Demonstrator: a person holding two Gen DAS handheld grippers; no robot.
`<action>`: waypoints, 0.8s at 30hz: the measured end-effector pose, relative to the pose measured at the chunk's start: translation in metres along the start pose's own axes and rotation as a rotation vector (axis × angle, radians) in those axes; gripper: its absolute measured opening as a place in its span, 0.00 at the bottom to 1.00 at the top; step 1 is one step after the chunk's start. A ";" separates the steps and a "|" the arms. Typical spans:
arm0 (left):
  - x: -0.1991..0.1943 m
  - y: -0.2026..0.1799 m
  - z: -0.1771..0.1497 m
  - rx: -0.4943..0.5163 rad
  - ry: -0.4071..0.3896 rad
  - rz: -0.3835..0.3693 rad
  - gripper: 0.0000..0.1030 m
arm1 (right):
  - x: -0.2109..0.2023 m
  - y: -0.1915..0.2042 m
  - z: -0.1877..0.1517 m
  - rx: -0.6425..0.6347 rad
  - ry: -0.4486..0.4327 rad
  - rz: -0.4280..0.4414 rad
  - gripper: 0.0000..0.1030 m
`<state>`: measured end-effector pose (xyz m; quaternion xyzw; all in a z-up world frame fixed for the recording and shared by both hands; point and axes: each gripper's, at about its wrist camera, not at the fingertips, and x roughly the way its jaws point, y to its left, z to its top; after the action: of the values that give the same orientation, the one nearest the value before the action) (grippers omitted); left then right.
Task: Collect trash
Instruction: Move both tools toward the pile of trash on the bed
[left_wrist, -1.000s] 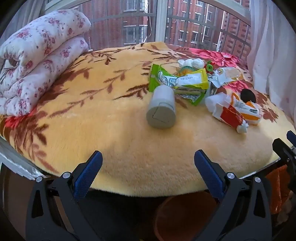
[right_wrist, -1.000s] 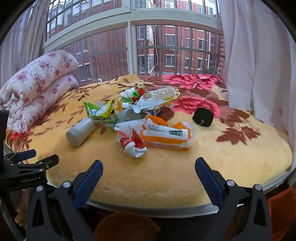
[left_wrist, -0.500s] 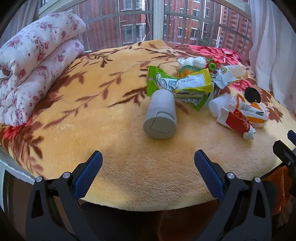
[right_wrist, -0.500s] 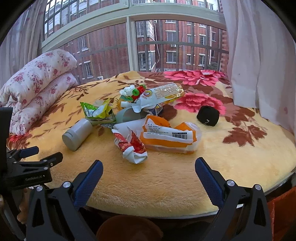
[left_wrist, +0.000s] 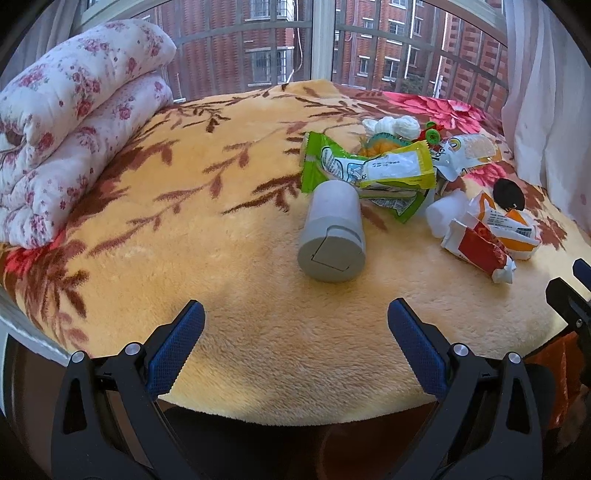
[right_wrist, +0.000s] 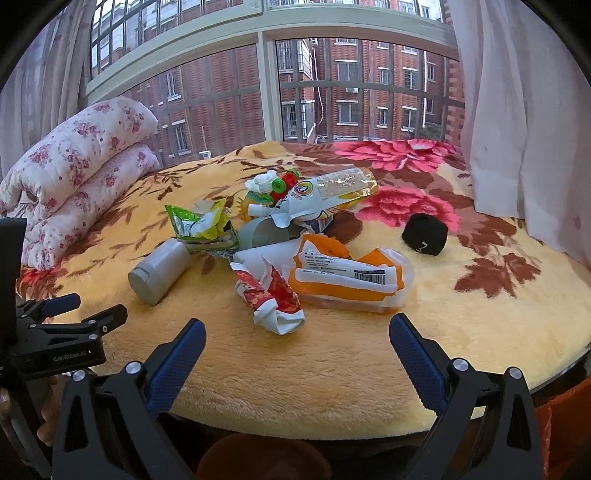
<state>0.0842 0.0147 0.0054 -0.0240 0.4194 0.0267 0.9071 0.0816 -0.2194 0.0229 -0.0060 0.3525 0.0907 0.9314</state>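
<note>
Left gripper (left_wrist: 295, 325): my fingers apart — empty.
Right gripper (right_wrist: 297, 341): apart, empty.
Grey canister (left_wrist: 334, 232): twelve o'clock of my left gripper.

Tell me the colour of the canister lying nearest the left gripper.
Plain grey canister; the left wrist view shows it best.

Left gripper (right_wrist: 98, 317) body is showing white lettering "GenRobot.AI"; orange packet (right_wrist: 347, 278) is carrying an unreadable barcode label.
</note>
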 end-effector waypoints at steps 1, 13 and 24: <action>0.001 0.001 0.000 -0.002 0.003 0.002 0.94 | 0.001 0.001 0.000 -0.003 0.000 0.002 0.95; 0.002 -0.003 -0.004 0.001 0.004 0.008 0.94 | 0.001 0.006 0.000 -0.025 -0.003 0.015 0.95; 0.002 -0.006 -0.003 0.010 0.003 0.017 0.94 | 0.004 0.007 0.001 -0.035 0.001 0.031 0.95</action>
<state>0.0836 0.0091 0.0015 -0.0160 0.4212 0.0323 0.9062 0.0839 -0.2116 0.0211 -0.0170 0.3512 0.1113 0.9295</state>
